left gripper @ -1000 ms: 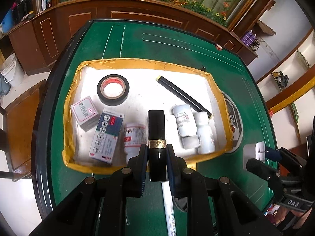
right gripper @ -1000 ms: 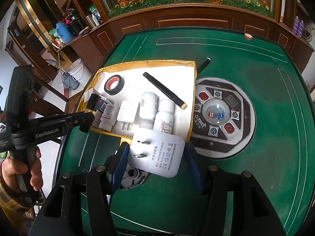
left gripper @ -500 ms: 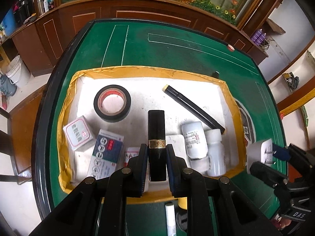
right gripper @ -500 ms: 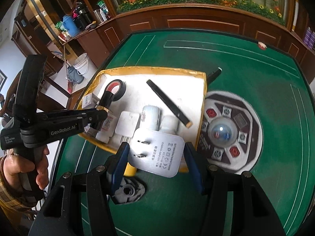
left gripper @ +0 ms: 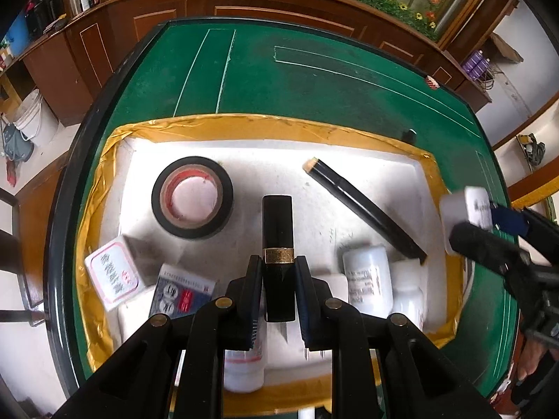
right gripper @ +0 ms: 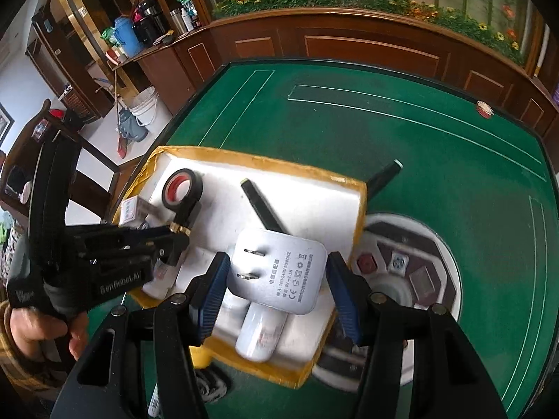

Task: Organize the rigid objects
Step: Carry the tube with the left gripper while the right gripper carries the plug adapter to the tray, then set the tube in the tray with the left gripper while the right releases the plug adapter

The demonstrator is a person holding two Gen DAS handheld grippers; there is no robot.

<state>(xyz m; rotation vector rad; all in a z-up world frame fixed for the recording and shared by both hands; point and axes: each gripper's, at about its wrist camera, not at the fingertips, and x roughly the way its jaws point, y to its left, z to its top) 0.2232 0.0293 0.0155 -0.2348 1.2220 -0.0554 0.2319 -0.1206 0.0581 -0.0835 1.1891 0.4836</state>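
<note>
My left gripper (left gripper: 278, 279) is shut on a black lipstick tube (left gripper: 277, 230) with a gold band, held over the white foam tray (left gripper: 244, 160) with yellow-taped edges. My right gripper (right gripper: 276, 279) is shut on a white plug adapter (right gripper: 279, 269), prongs facing left, above the tray's right part (right gripper: 314, 188). The adapter (left gripper: 466, 216) and the right gripper's fingers (left gripper: 489, 244) show at the right of the left wrist view. In the right wrist view a hand (right gripper: 38, 328) holds the left gripper (right gripper: 178, 234) with the lipstick (right gripper: 185, 216).
The tray holds a black tape roll (left gripper: 192, 197), a long black pen (left gripper: 363, 209), white bottles (left gripper: 367, 279) and small boxes (left gripper: 111, 272). It rests on a green felt table (left gripper: 279, 83) with a round dice panel (right gripper: 405, 265). A marker (right gripper: 153, 401) lies at the near edge.
Both grippers have moved forward over the tray with their objects; the tray now looks larger and nearer. The grips have not changed.
</note>
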